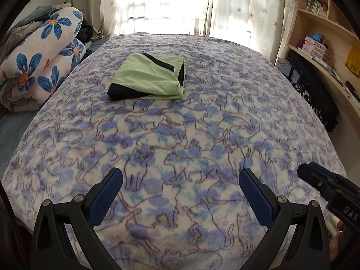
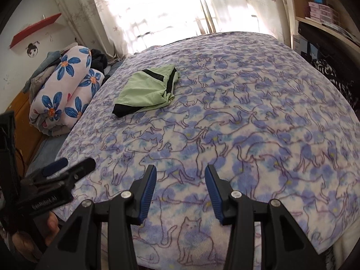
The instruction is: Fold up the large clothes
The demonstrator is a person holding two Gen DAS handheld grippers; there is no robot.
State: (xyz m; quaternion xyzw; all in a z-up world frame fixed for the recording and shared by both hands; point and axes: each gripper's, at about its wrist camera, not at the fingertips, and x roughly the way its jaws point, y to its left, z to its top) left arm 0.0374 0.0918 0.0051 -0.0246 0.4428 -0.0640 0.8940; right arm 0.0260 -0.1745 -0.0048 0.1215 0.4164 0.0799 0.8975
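Folded green garment on the bed, both claws empty

The green garment (image 1: 147, 77) with black trim lies folded on the cat-print blanket (image 1: 202, 135), toward the far left of the bed, well apart from both claws. The left claw (image 1: 181, 200) stands wide apart; the right claw (image 2: 181, 193) is partly apart, holding nothing.

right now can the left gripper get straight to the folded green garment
Probably yes: the left gripper is open and empty, and only bare cat-print blanket lies between it and the folded green garment, which sits well ahead of it.
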